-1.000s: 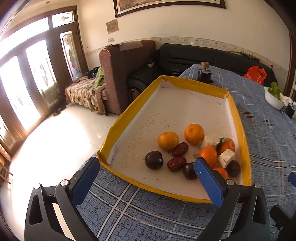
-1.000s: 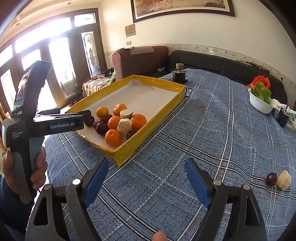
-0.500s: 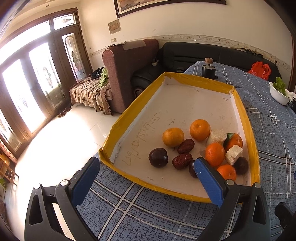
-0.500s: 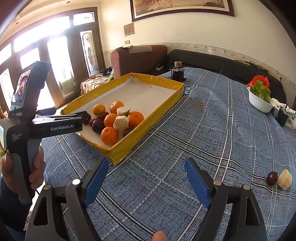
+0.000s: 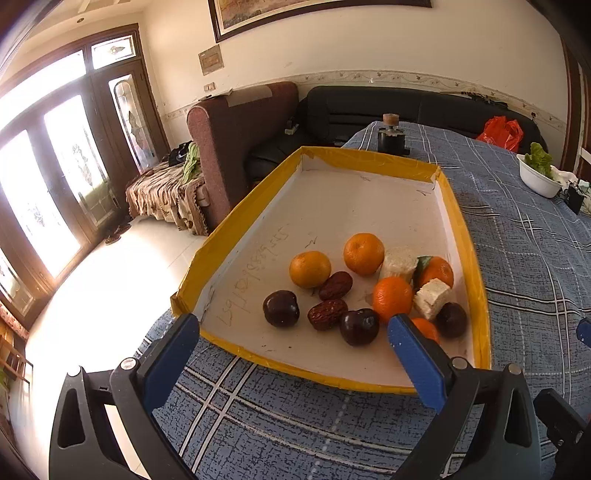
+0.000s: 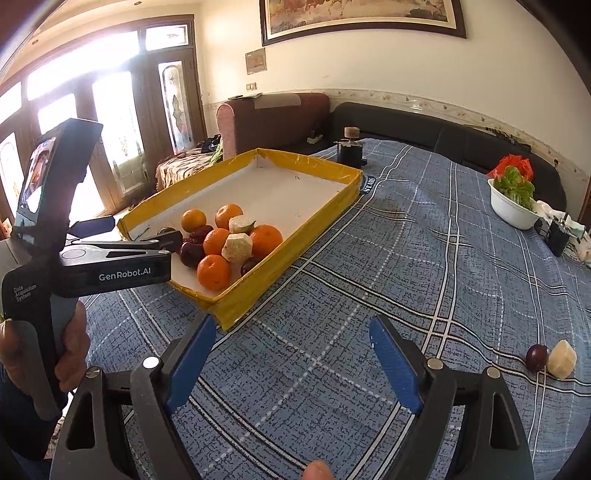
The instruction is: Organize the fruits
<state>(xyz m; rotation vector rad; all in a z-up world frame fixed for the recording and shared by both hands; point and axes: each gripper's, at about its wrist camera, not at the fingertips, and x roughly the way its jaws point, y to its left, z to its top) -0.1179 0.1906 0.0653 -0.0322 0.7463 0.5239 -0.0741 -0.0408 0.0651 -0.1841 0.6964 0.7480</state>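
Fruits (image 5: 364, 291): round, glossy, wrinkled | yellow tray (image 5: 236, 236): rectangular | tablecloth (image 6: 406, 258): woven plaid

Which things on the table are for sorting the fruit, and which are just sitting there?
For the job:
- yellow tray
- oranges
- dark plums
- red dates
- white chunks
- loose plum and loose pale piece on the cloth

Just lying about:
- white bowl of greens
- small dark jar with a cork
- red bag

Far table end: small dark jar with wooden knob (image 6: 350, 147)
Right edge: white bowl of green lettuce (image 6: 513, 206)
Wall: framed painting (image 6: 364, 16)
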